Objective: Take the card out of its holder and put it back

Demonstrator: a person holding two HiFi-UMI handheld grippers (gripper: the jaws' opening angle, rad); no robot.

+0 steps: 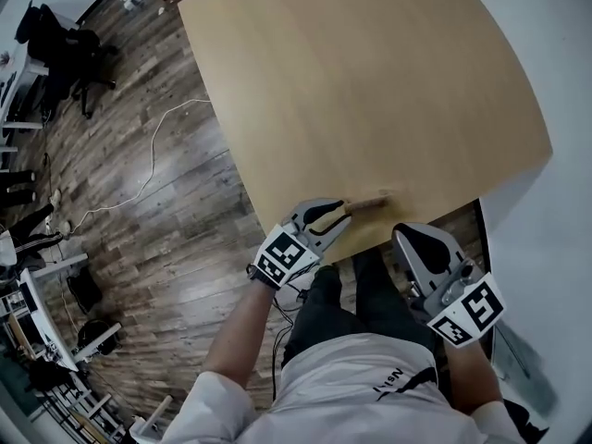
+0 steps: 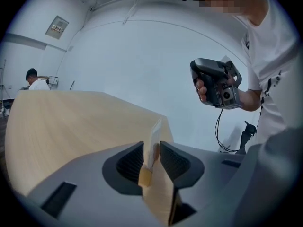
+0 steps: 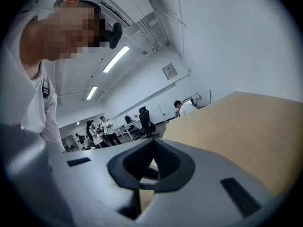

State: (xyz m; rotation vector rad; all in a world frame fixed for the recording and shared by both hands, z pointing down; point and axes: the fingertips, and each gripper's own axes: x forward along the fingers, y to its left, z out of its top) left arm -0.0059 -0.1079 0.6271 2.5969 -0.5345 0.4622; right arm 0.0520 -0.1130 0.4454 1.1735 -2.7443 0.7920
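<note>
Floorboards [image 1: 139, 202] of dark wood fill the left of the head view, with a white cable [image 1: 148, 169] trailing across them. At 7 o'clock of the pale surface [image 1: 370, 81], the left tool [image 1: 344, 211] reaches in from 8 o'clock to the holder [image 1: 372, 202], a small wooden block at the surface's near edge. From above the card cannot be told from the block. The left gripper view makes it plain: the left tool [image 2: 152, 146] is grasping the card [image 2: 157, 131], a thin pale sheet upright between the ribbed pads, its foot in the holder [image 2: 146, 176].

That view also shows, at 2 o'clock, a hand [image 2: 201, 86] holding the right tool [image 2: 217, 82] up in the air.

In the head view the right tool [image 1: 412, 237] lies at 4 o'clock of the holder, off the surface's edge and apart from it. The right gripper view shows its pads clenched tip to tip [image 3: 152, 144] with nothing between them, and the surface [image 3: 251, 131] running away at 3 o'clock.

Each tool's cube [image 1: 280, 259] carries black-and-white square markers. The dark print on the white shirt [image 1: 393, 382] is upside down and unclear. A framed wall sign [image 2: 57, 27] at 10 o'clock in the left gripper view, and another [image 3: 170, 71] in the right gripper view, are too small to read.
</note>
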